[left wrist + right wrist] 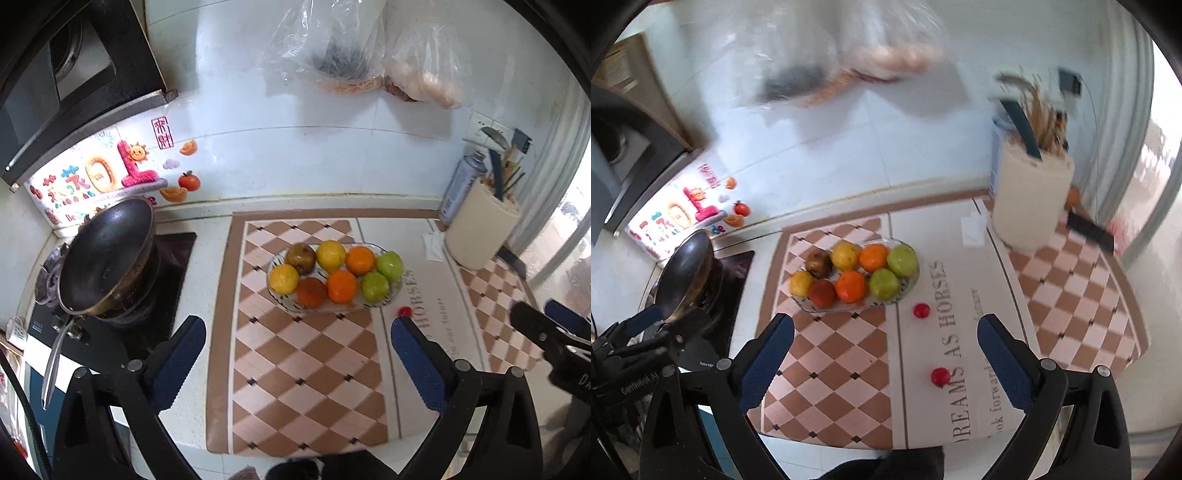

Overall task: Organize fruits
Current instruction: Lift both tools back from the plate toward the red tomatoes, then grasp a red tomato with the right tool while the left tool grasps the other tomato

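Both tongs wide and empty: left gripper (pixel 297 354) over bare checkered mat (pixel 295 387), right gripper (pixel 886 363) over the lettered strip, nothing between the blue pads of either. Right gripper also poking into the left wrist view at the right edge, left gripper into the right wrist view at the lower left.

Nearest, between the right jaws: one small red fruit (pixel 940 376) loose on the mat, on the lettering. Just beyond: second small red fruit (pixel 921 310), also loose, near the plate's right end but apart from it.

Further out: glass plate (pixel 912 282) carrying eight fruits in two rows, yellow, brown, orange and green, packed touching.

Beyond that: black pan (pixel 107 254) on the stove at left, cream utensil holder (pixel 480 229) at right, plastic bags (pixel 332 44) hanging on the tiled wall.

Judged mostly done: big fruits gathered, two red ones probably left to collect.
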The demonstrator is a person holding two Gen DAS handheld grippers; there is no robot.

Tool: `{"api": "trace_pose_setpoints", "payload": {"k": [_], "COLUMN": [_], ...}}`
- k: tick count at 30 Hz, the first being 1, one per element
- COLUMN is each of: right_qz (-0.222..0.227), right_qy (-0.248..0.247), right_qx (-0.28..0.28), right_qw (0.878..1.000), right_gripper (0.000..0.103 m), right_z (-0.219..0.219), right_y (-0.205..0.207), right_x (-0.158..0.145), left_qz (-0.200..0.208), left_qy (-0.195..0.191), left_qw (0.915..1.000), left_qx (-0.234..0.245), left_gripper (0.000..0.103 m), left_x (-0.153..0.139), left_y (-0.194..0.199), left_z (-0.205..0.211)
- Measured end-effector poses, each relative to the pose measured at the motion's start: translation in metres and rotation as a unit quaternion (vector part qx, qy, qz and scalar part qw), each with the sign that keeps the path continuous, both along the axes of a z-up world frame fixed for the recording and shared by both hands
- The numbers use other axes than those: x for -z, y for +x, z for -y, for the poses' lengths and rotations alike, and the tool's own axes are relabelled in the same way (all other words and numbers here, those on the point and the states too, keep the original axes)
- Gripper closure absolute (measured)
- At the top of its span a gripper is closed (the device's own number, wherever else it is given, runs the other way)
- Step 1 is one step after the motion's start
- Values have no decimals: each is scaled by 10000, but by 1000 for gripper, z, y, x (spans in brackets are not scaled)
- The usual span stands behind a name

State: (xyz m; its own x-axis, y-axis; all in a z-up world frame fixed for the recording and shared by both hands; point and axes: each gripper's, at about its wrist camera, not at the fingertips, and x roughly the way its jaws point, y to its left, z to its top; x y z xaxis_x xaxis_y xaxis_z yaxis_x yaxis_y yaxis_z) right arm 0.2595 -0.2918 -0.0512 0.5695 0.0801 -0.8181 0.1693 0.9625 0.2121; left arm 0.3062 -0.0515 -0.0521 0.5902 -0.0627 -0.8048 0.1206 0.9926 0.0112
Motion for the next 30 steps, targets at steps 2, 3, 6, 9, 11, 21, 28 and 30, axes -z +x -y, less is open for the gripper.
{"api": "trace_pose_setpoints", "payload": {"k": [2,3,6,9,11,21,28,30], "right_qz": [-189,-290,-745,-1127,-1336,-1972,-1896,-1850], "right_qy": [62,56,313,642,728,751,434,514], "right_qx": [66,96,62,-45,-205,-1383,-1855,-1763], "right_qw": [9998,9995,9967,9915,9881,9676,9632,9654], "right_gripper": [2,2,13,24,31,56,72,72], "right_z": [18,25,50,66,70,37,29,46], "right_y": [10,15,41,68,88,169,169,159], "right_x": [24,36,86,137,168,263,267,257], "left_qz": [6,-34,-253,-532,-883,-2002,-2458,-2616], "left_qy": [216,312,544,924,1088,1415,1284,1057], "left_qw": [9997,9993,9976,9932,9886,9640,9564,9562], "left_qx": [-133,-189,-346,-475,-548,-1031,-917,-779], "left_gripper": [0,0,0,0,0,0,0,0], "left_x": [11,18,45,79,106,201,224,228], "left_y": [9,14,29,43,54,83,81,77], "left_z": [5,8,19,35,44,74,94,102]}}
